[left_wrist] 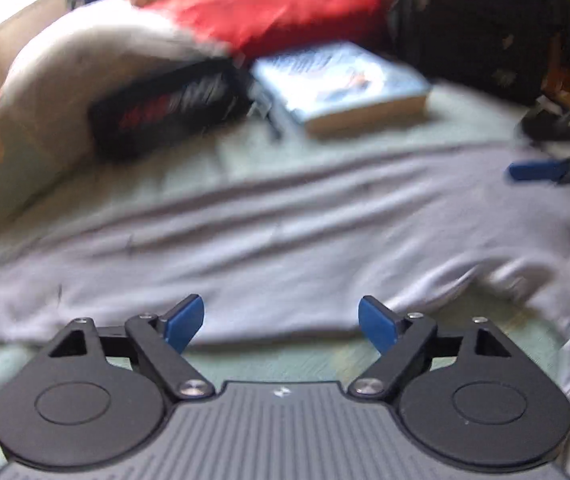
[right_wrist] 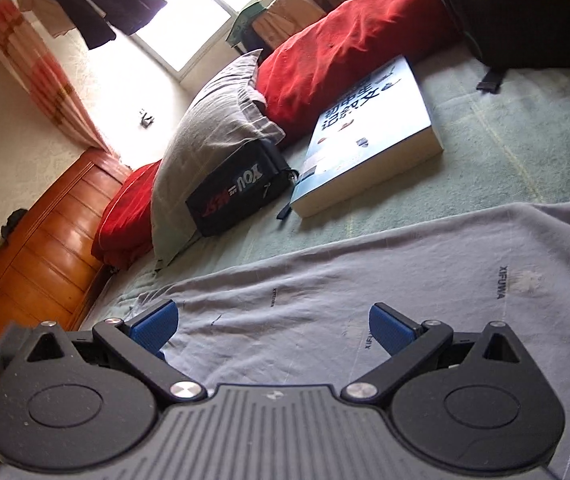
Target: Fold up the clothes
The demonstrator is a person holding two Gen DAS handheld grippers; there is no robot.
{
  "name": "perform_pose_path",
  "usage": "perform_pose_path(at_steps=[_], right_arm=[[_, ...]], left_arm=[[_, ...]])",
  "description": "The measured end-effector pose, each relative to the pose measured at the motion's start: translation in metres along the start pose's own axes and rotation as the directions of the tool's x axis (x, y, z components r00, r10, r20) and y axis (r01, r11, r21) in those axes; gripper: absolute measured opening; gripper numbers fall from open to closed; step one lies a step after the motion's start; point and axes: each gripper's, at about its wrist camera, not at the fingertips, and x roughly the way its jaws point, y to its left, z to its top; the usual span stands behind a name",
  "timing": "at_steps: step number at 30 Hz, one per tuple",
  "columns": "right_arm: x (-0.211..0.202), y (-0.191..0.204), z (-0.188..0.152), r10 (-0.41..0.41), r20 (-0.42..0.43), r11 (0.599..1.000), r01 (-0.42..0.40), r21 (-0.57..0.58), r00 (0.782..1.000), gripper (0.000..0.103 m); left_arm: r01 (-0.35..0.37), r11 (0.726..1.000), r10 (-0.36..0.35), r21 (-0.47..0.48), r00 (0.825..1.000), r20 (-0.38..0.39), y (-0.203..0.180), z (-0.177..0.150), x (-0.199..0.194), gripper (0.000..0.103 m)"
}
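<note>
The right gripper [right_wrist: 272, 326] hangs over a pale grey garment [right_wrist: 385, 292] spread flat on the green bedsheet [right_wrist: 525, 136], its 2 blue pads [right_wrist: 153, 326] set wide apart with only cloth showing beyond them. Small printed lettering dots the garment. Beyond its far edge lies a thick blue-covered book [right_wrist: 369, 136], and just beside that a black pouch [right_wrist: 237, 192] leans against a grey pillow [right_wrist: 213, 120]. A red bolster [right_wrist: 345, 52] runs behind the pillow and book. A wooden headboard [right_wrist: 41, 248] stands at the left, under a bright window [right_wrist: 205, 16].
</note>
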Motion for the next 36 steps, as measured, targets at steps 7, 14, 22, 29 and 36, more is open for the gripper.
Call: perform_pose_path(at_steps=[7, 14, 22, 29, 36], right_arm=[[-0.006, 0.011, -0.002, -0.112, -0.103, 0.986, 0.097, -0.138, 0.988, 0.103], [-0.003, 0.001, -0.003, -0.183, -0.102, 0.977, 0.17, -0.125, 0.978, 0.103], [-0.004, 0.007, -0.002, -0.168, -0.093, 0.979, 0.154, -0.137, 0.981, 0.103], [0.001, 0.001, -0.002, -0.165, -0.089, 0.983, 0.157, -0.095, 0.982, 0.103], [0.009, 0.011, -0.008, -0.179, -0.107, 0.975, 0.162, -0.152, 0.978, 0.103]], left_arm=[[0.094, 0.996, -0.094, 0.006, 0.996, -0.008, -0.04, 0.016, 0.02, 0.085], [0.054, 0.988, -0.045, 0.147, 0.997, -0.069, -0.05, -0.011, 0.006, 0.085], [0.104, 0.994, -0.106, -0.045, 0.994, -0.04, -0.042, 0.013, 0.027, 0.085], [0.177, 0.981, -0.182, -0.076, 0.98, -0.077, -0.02, 0.014, 0.014, 0.086], [-0.017, 0.958, -0.008, -0.287, 0.996, -0.086, 0.043, 0.011, 0.059, 0.085]])
